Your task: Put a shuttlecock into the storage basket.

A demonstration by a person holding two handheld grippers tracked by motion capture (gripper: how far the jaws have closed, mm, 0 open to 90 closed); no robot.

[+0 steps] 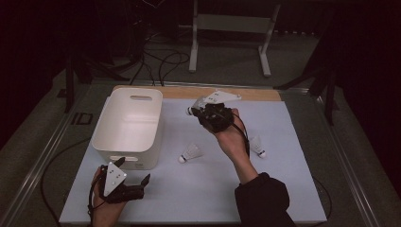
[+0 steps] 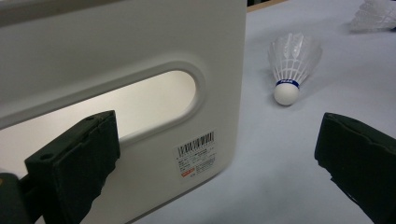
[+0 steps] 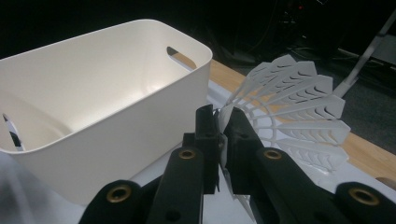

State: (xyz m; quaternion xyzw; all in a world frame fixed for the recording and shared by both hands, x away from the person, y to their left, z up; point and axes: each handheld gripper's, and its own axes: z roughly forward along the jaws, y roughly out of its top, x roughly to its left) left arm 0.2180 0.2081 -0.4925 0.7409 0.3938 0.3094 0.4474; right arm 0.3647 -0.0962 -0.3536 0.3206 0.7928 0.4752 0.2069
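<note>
white shuttlecock [image 3: 289, 107] between right fingers [image 3: 208, 130]

The white bin [image 2: 140, 93] wall stands directly ahead of the left gripper [image 1: 124, 182], blocking its left jaw. A shuttlecock [image 2: 292, 65] lies ahead-right on otherwise bare mat [image 1: 198, 189], apparently unobstructed.

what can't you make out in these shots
- Held shuttlecock: its cork is hidden behind the right gripper in the right gripper view.
- Label on the white bin: print too small to read, left gripper view.
- Second loose shuttlecock: cut off by the frame edge, left gripper view; partly hidden by the right hand in the high view.
</note>
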